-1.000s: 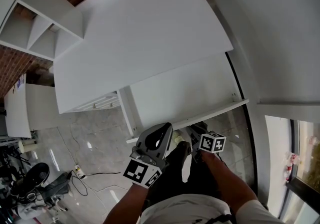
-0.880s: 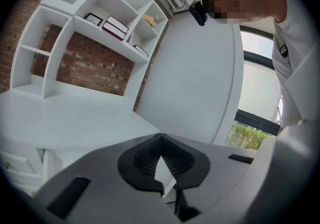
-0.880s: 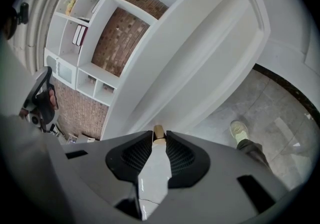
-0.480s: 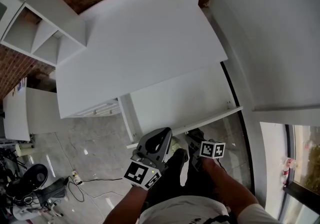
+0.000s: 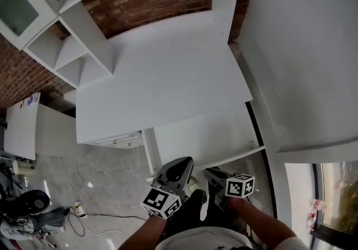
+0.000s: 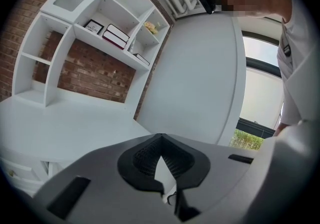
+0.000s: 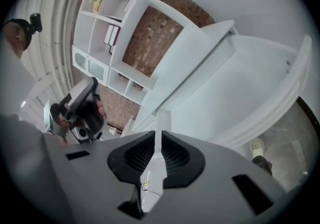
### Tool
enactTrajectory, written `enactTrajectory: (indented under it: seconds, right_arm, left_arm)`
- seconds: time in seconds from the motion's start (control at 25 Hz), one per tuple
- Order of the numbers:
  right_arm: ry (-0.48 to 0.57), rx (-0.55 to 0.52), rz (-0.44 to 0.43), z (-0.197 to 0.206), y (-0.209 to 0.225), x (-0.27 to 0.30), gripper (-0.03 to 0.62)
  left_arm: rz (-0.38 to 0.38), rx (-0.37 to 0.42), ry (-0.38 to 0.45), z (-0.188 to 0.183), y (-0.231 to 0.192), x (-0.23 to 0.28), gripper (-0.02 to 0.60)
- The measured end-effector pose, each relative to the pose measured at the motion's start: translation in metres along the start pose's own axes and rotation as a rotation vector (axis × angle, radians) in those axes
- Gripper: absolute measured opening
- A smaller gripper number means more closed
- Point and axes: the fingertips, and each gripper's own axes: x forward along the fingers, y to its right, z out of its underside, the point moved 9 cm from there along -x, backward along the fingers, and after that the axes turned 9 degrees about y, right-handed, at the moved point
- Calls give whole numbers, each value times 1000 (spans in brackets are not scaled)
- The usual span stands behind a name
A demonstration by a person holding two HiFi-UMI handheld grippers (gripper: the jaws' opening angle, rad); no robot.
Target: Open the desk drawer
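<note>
The white desk top (image 5: 168, 81) is filling the middle of the head view, and the desk drawer (image 5: 201, 137) is standing pulled out from its 6 o'clock edge, a plain white shallow tray with its front rail (image 5: 235, 154) facing the person. The wall (image 5: 302, 47) is crowding the drawer at 3 o'clock, while grey floor (image 5: 106, 176) is lying open at 9 o'clock. At the rail's 6 o'clock, the left gripper (image 5: 183, 160) is pressing its fingers together on nothing, and the right gripper (image 5: 210, 171) is closing, only a narrow slit left and nothing in it.
</note>
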Motion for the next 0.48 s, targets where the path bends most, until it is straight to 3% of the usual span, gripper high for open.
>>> enactTrajectory:
  seconds: [0.48]
  right_arm:
    - [139,-279,-162,-120,-119,9,34]
  left_arm:
    - [-12,32,47,-59,-8,7,12]
